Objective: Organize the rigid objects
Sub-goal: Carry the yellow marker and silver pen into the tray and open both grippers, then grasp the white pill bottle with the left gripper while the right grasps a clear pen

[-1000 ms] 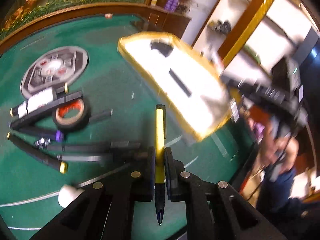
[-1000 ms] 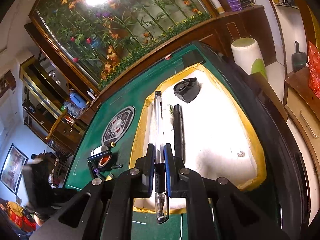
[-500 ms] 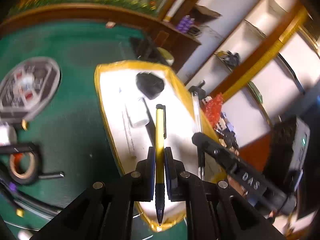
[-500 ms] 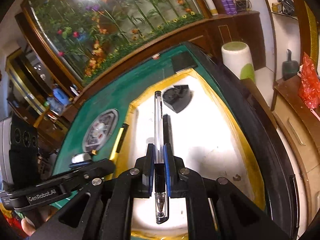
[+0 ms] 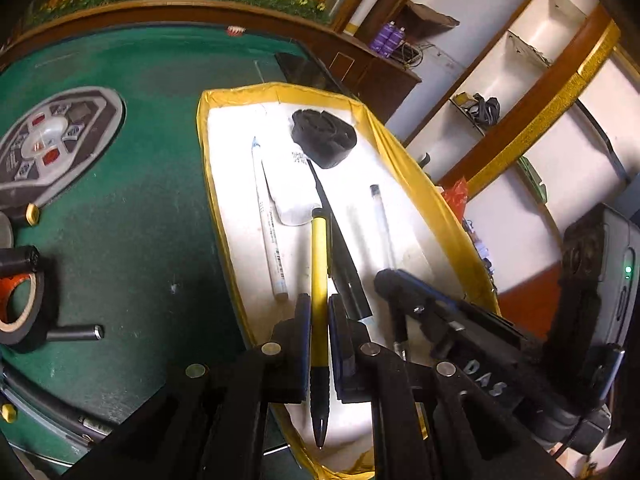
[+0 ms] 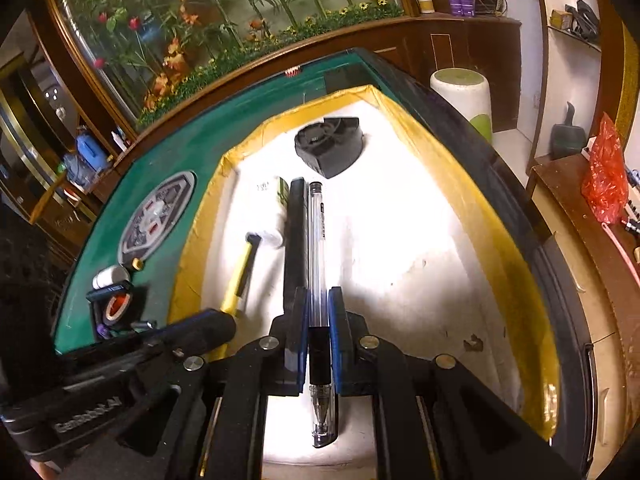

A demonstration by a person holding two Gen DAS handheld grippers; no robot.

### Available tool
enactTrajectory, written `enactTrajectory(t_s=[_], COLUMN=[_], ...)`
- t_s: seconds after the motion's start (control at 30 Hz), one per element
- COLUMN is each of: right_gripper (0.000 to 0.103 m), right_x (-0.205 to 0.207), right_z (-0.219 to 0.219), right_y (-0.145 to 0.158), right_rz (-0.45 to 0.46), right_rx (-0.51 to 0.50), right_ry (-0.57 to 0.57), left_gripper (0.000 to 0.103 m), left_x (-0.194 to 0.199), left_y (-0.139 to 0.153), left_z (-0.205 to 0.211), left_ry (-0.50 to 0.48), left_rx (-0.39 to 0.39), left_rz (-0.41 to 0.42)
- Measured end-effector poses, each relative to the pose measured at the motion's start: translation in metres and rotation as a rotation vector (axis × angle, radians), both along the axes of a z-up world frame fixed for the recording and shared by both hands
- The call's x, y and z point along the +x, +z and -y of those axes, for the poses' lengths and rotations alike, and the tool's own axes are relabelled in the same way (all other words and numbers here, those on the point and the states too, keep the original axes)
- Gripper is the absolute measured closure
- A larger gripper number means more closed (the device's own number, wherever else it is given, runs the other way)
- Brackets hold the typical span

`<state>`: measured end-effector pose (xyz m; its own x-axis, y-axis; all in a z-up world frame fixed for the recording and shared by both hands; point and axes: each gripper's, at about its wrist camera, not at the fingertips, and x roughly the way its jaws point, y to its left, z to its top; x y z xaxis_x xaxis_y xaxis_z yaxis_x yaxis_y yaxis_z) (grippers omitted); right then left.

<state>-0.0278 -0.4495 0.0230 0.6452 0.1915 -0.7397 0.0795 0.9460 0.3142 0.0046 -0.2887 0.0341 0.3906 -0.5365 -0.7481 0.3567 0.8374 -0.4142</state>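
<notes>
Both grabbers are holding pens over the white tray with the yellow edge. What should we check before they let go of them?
1. Left gripper shut on the yellow pen: ok.
2. Right gripper shut on the clear pen: ok.
3. Both pens over the white tray, not the green table: ok.
4. Bare tray floor under the clear pen: ok, open white space to its right in the right wrist view.
5. Bare floor under the yellow pen: not ok, a black pen and a white tube lie close beside it.
6. How high the pens hang above the tray: cannot tell.
</notes>
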Motion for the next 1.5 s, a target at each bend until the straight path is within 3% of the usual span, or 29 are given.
enactTrajectory(t_s=[0.2,0.3,0.37,0.43,0.5,0.73,0.87,1.03,1.1,1.3,1.4,1.5], right_gripper=[0.093,0.093,0.086,0.074,0.074,0.074,0.074,0.074,0.074,0.074,0.072,0.064], right_x=[-0.001,-0.004,-0.008,-0.013,-0.019,-0.036,-0.039,-0.051,-0.057,-0.073,-0.072,-0.067], right_z=[-0.016,-0.022,-0.022,-0.019,-0.014,0.007,0.003,-0.007,-0.008,-0.023,-0.046,-0.087], right_y=[-0.009,-0.009,-0.005,0.000,0.004,0.013,0.016,0.027,0.030,0.044,0.047,0.045], right_rz=[-0.011,0.004,0.038,0.072,0.107,0.224,0.246,0.290,0.292,0.309,0.290,0.236], right_rx=[-0.078,-0.106,-0.087,-0.091,-0.066,0.062,0.031,-0.068,-0.052,-0.019,0.047,0.146], right_ry=[0.008,0.006,0.002,-0.029,-0.052,-0.136,-0.174,-0.209,-0.194,-0.113,0.014,0.222], left_gripper=[0.095,0.095,0.094,0.090,0.074,0.056,0.045,0.042,0.034,0.032,0.031,0.028], left_x=[-0.006,-0.004,-0.003,-0.003,-0.005,-0.014,-0.015,-0.021,-0.028,-0.050,-0.062,-0.070], left_y=[0.001,-0.001,-0.001,-0.001,0.002,0.011,0.018,0.028,0.036,0.056,0.060,0.052], left_z=[0.002,-0.002,-0.005,-0.006,-0.008,-0.006,-0.014,-0.026,-0.035,-0.089,-0.138,-0.191], left_ry=[-0.004,-0.009,-0.010,-0.020,-0.025,-0.039,0.003,0.034,0.038,0.048,0.085,0.171], left_rx=[0.042,0.016,0.003,-0.005,-0.022,-0.007,0.001,-0.002,0.002,0.003,-0.007,0.022], left_rz=[0.077,0.065,0.061,0.057,0.061,0.116,0.161,0.196,0.185,0.161,0.138,0.108])
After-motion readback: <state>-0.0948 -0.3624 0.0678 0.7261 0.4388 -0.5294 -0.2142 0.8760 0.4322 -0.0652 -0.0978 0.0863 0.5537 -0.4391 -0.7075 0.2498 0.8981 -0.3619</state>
